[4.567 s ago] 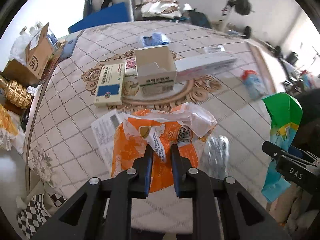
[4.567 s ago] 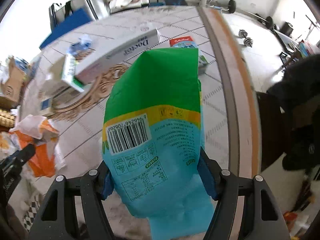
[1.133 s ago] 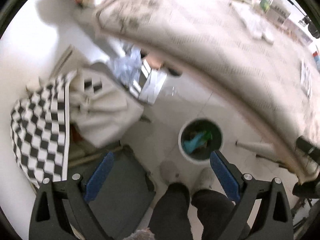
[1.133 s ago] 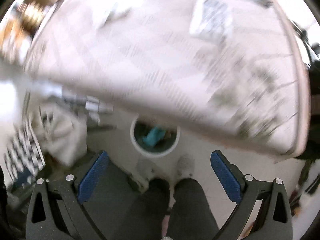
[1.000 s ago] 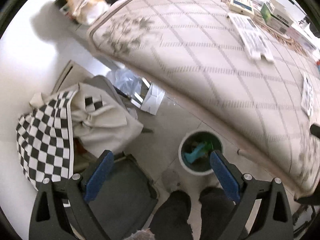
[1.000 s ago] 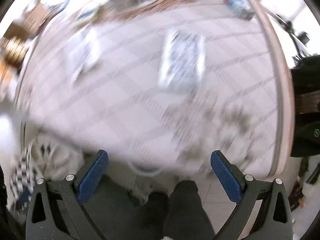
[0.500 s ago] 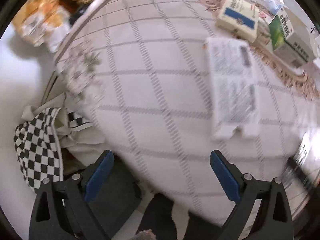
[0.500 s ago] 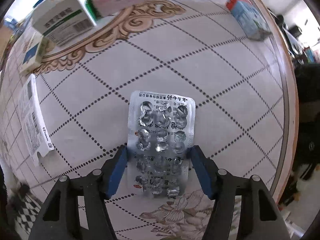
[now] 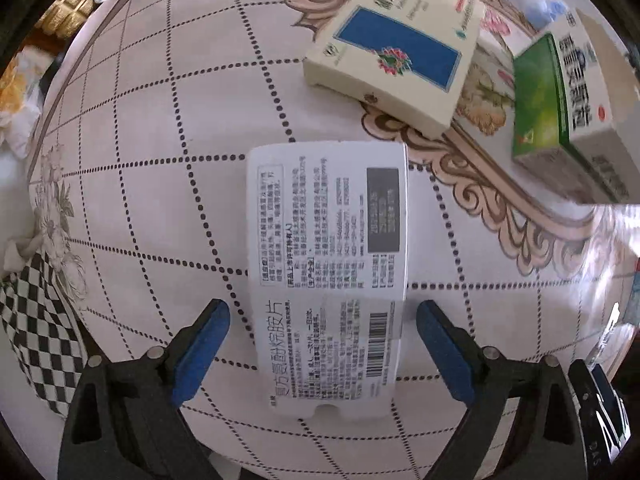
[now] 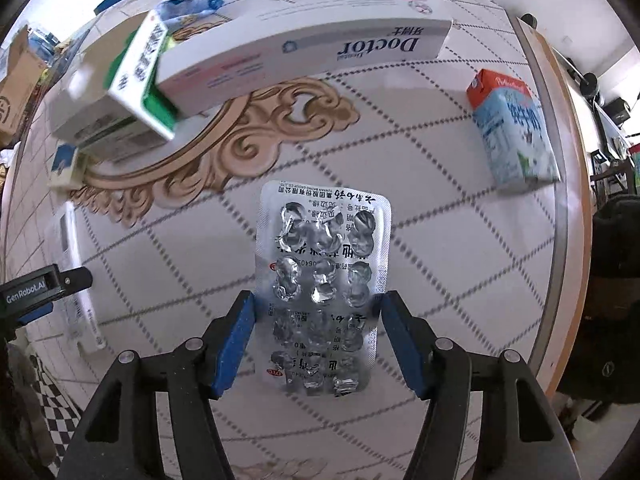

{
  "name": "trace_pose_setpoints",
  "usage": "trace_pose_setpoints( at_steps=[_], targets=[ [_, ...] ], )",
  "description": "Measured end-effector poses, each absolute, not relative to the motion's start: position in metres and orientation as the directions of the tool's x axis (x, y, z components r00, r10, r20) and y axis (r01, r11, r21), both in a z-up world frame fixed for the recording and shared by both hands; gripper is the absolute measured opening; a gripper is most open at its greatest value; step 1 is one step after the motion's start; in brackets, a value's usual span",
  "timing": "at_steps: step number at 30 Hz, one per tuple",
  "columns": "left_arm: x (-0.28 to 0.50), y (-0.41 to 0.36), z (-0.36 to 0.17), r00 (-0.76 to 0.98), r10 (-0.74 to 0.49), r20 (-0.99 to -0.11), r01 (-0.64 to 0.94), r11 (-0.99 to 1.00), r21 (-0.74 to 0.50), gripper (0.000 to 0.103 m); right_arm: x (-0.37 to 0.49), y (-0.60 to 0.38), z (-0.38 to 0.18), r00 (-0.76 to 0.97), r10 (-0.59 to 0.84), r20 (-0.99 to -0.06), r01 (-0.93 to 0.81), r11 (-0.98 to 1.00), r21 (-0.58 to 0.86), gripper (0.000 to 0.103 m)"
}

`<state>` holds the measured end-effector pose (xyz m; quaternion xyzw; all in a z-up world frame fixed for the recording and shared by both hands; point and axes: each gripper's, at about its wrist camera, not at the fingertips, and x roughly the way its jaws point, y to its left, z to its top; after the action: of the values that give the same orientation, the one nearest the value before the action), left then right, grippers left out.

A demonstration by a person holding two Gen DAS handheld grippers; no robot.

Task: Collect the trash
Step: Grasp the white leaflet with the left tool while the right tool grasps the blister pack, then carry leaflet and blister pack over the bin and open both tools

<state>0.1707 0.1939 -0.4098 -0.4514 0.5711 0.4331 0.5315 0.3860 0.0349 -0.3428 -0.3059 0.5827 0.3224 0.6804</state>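
Close each released claw squarely: left claw (image 9: 322, 354) across the flattened carton (image 9: 328, 276), right claw (image 10: 318, 344) across the blister pack (image 10: 322, 288), pressing against the worktop (image 10: 440, 220).

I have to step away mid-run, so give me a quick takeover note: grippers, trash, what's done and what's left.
Left gripper: open, straddling the flattened white carton, not closed on it.
Right gripper: open, blue pads beside the empty blister pack; contact unclear.
Both pieces lie flat on the table.
Left: these two, plus toothpaste box, green box, blue-label box, milk carton.
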Motion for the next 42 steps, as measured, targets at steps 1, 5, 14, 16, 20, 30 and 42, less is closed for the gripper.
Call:
trace_pose_setpoints(
  at_steps=[1, 5, 14, 16, 20, 30, 42],
  targets=[
    [0.169, 0.193, -0.409, -0.011, -0.057, -0.998, -0.977, 0.212, -0.001, 0.084, 0.391, 0.037, -0.342, 0.108, 0.082, -0.991, -0.796, 0.605, -0.036, 0.066],
    [0.165, 0.187, -0.404, 0.016, -0.017, -1.0, -0.979, 0.203, -0.019, 0.069, 0.393, 0.055, -0.351, 0.099, 0.071, -0.993, -0.799, 0.6, -0.037, 0.067],
    [0.158, 0.163, -0.377, 0.004, 0.094, -0.996, -0.973, 0.228, 0.017, 0.069, 0.363, 0.053, -0.352, 0.148, 0.118, -0.982, -0.828, 0.557, -0.058, 0.066],
    [0.155, 0.149, -0.364, 0.011, 0.13, -0.991, -0.971, 0.238, 0.02, 0.069, 0.349, 0.038, -0.345, 0.153, 0.137, -0.979, -0.831, 0.554, -0.052, 0.067],
    [0.141, 0.119, -0.335, 0.039, 0.202, -0.979, -0.963, 0.269, 0.017, 0.069, 0.319, 0.012, -0.321, 0.158, 0.19, -0.969, -0.845, 0.534, -0.033, 0.066],
    [0.049, 0.017, -0.305, 0.134, 0.263, -0.955, -0.954, 0.297, -0.052, 0.069, 0.223, -0.093, -0.316, 0.167, 0.264, -0.95, -0.87, 0.492, -0.016, 0.066],
    [-0.066, -0.091, -0.409, 0.095, 0.049, -0.994, -0.964, 0.252, -0.08, 0.069, 0.079, -0.186, -0.451, 0.014, 0.085, -0.996, -0.921, 0.389, 0.02, 0.066]
  ],
)
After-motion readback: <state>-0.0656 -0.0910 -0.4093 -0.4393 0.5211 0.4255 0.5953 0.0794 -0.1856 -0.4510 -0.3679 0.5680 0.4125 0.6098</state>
